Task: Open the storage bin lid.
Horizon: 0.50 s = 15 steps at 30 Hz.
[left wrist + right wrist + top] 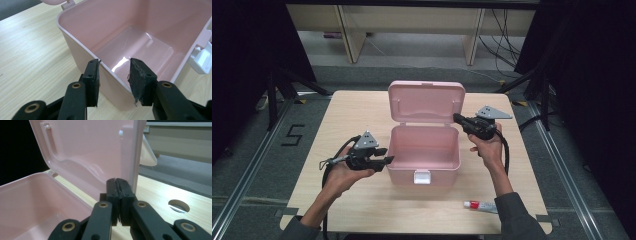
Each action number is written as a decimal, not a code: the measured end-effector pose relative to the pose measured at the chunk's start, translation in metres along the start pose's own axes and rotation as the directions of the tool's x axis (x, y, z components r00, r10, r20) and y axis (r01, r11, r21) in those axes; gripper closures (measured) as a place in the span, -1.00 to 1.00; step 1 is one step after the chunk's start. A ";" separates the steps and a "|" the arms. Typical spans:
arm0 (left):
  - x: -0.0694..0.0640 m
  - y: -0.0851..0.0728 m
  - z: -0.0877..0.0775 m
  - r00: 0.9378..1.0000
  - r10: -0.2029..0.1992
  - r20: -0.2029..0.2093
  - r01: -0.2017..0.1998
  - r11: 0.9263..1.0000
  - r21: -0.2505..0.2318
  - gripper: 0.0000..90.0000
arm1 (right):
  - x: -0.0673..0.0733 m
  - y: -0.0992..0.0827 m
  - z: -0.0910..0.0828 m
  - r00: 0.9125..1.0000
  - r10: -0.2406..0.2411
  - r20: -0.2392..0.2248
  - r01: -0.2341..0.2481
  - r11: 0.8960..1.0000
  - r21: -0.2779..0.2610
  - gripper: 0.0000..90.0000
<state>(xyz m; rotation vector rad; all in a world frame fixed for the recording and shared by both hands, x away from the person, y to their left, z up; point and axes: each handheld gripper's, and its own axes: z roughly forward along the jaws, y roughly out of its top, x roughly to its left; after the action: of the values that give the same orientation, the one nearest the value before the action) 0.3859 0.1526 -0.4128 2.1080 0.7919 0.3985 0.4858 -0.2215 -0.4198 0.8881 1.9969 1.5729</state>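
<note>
A pink plastic box [424, 172] stands in the middle of the table with its lid [427, 100] raised upright at the back. Its inside [140, 47] holds nothing. My left gripper [388, 155] is at the box's left wall, jaws apart. In the left gripper view the left gripper [114, 65] straddles the wall's rim [75, 40], with one pad outside, the other inside, and a gap remaining. My right gripper [457, 117] is shut with nothing in it. The right gripper [117, 180] has its tips against the lower right edge of the lid [87, 150].
A white latch [422, 176] hangs on the box's front wall. A small white tube with a red cap [479, 205] lies near the table's front right edge. The table has a round hole [178, 205] behind the box. Shelving stands beyond the table.
</note>
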 end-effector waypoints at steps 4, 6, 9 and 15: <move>0.000 0.000 0.000 1.000 0.002 0.000 -0.002 1.000 -0.001 0.34 | 0.001 -0.002 0.002 0.998 0.063 -0.005 -0.063 0.998 0.007 0.99; -0.001 0.000 0.000 1.000 0.000 -0.006 0.000 1.000 -0.002 0.34 | -0.001 -0.002 0.004 0.998 0.069 -0.008 -0.069 0.998 0.004 1.00; -0.001 0.000 0.000 1.000 -0.004 -0.008 0.004 1.000 -0.007 0.34 | -0.002 -0.003 0.005 0.996 0.092 -0.007 -0.092 0.996 0.007 1.00; -0.002 0.000 0.000 1.000 -0.001 -0.007 0.001 1.000 -0.007 0.34 | -0.004 -0.003 0.010 0.997 0.078 0.000 -0.078 0.997 0.006 1.00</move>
<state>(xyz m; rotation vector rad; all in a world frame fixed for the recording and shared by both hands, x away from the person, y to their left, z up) 0.3845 0.1518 -0.4132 2.1013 0.7944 0.4083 0.4951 -0.2180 -0.4253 0.9783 1.9900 1.6101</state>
